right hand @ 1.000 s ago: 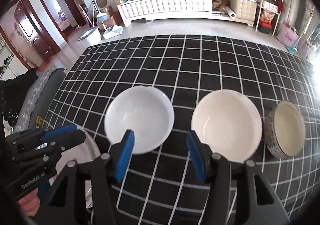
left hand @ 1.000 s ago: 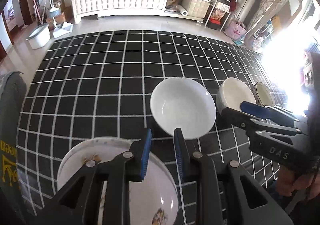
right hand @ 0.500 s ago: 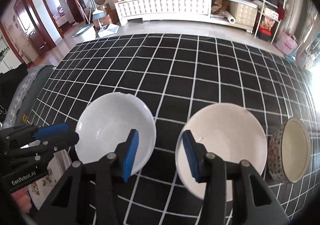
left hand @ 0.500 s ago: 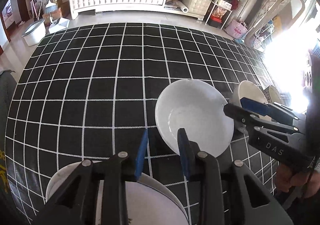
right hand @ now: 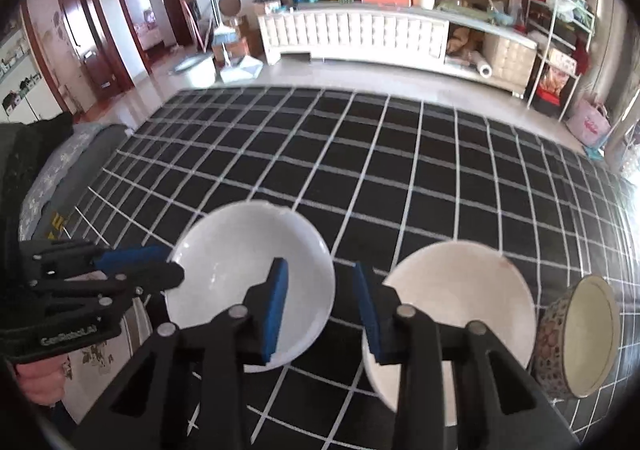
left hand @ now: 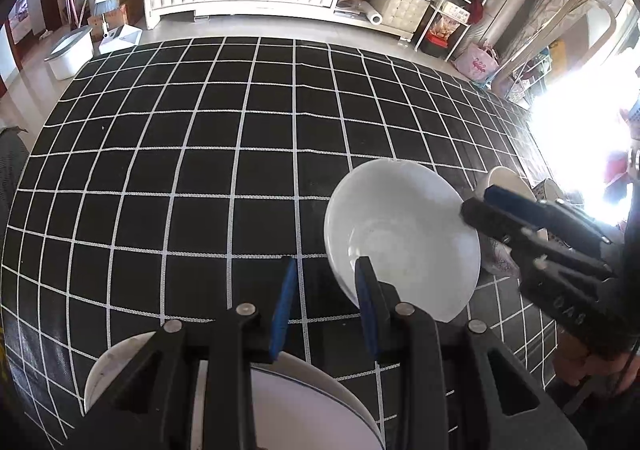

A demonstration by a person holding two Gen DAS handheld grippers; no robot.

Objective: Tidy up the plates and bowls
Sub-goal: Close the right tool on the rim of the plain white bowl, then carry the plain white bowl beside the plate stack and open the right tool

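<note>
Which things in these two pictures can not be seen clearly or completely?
- Decorated white plate: left wrist view, hidden by the left gripper and the bottom edge.
- Cream bowl and patterned bowl: left wrist view, behind the right gripper, washed out by window glare.

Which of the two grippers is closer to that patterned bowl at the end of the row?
The right gripper: it hovers between the two white bowls, one bowl away from the patterned bowl. The left gripper sits beyond the far white bowl.

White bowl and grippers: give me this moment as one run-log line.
left gripper: open, jaws just widened, at white bowl left rim | right gripper: jaws just closing, bowl's right rim between them, no grip yet
</note>
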